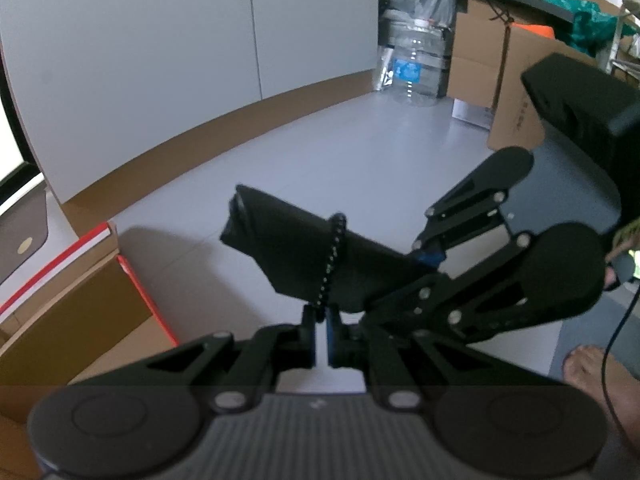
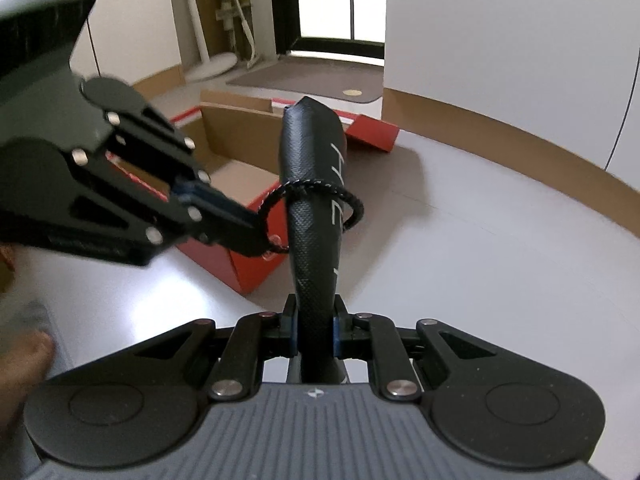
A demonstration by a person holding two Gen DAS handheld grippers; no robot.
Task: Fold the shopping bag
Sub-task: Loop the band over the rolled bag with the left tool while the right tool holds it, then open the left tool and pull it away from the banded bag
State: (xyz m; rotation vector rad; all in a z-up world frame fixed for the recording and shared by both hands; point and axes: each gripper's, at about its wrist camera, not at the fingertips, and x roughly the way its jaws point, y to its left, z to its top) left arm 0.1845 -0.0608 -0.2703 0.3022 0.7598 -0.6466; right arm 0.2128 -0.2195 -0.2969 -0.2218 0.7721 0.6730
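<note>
Above the pale grey floor (image 2: pixel 480 248), the shopping bag (image 2: pixel 314 216) is held in the air as a tight black roll, clear of the floor. Its fabric has a fine embossed texture, and thin white lettering runs along 1 side. A black elastic cord (image 2: pixel 320 191) flecked with white loops around the roll near its middle.

The right gripper (image 2: pixel 314 326) is clamped on the near end of the roll, its 2 blue-padded fingers pressing the fabric from both sides, so the bag stands out straight ahead of it. The left gripper (image 2: pixel 260 236) reaches in from the side of the roll, its fingers together and pinching the cord just beside the bag. In the left wrist view the same cord (image 1: pixel 332 260) drops from the roll (image 1: pixel 304 256) into the narrow gap between the left gripper's (image 1: pixel 321 334) blue pads, while the right gripper (image 1: pixel 430 258) holds the roll's far end.

Beyond the bag, on the floor, lies an open cardboard box (image 2: pixel 236 148) with red outer sides. Farther from the bag, a large clear water bottle (image 1: pixel 414 68) stands against the wall beside brown cartons (image 1: pixel 476 60).
</note>
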